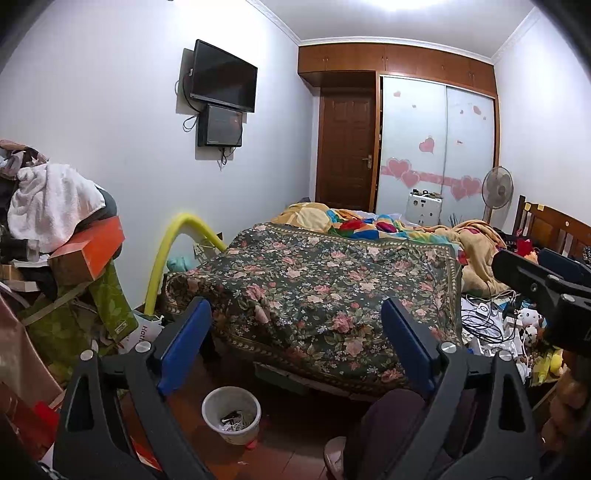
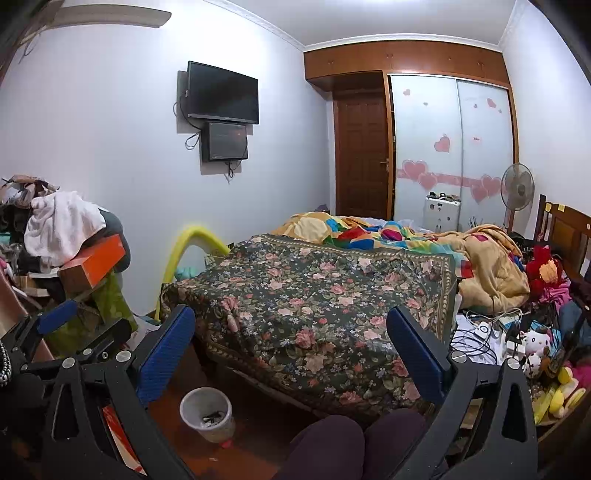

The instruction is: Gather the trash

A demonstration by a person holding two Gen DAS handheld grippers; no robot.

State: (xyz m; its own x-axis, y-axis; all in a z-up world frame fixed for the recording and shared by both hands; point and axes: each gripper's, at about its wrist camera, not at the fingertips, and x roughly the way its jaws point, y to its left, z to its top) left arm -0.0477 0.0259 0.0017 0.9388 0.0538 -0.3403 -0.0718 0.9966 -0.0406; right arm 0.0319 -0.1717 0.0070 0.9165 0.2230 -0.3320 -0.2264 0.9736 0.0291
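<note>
While both grippers, the left [image 1: 297,339] and the right [image 2: 291,347], hang spread wide and empty, the white bin [image 1: 231,413] sits on the floor below and left of them, nearer the left one.

Both views are lit from overhead: a bright, blown-out patch on the ceiling [image 1: 417,7] sits high above the fingers [image 1: 184,343], and the pale walls carry an even, slightly bluish cast. Light fades low down; the floor [image 1: 288,435] between and below the fingers is dim, with deep shadow under the bed [image 2: 317,295]. The fisheye lens bends the ceiling trim and the wardrobe [image 2: 450,147] beyond the fingers into curves, and black vignetting fills the corners. Detail is soft throughout, with compression smear on the floral bedspread. The dark television [image 1: 223,75] shows no glare.
</note>
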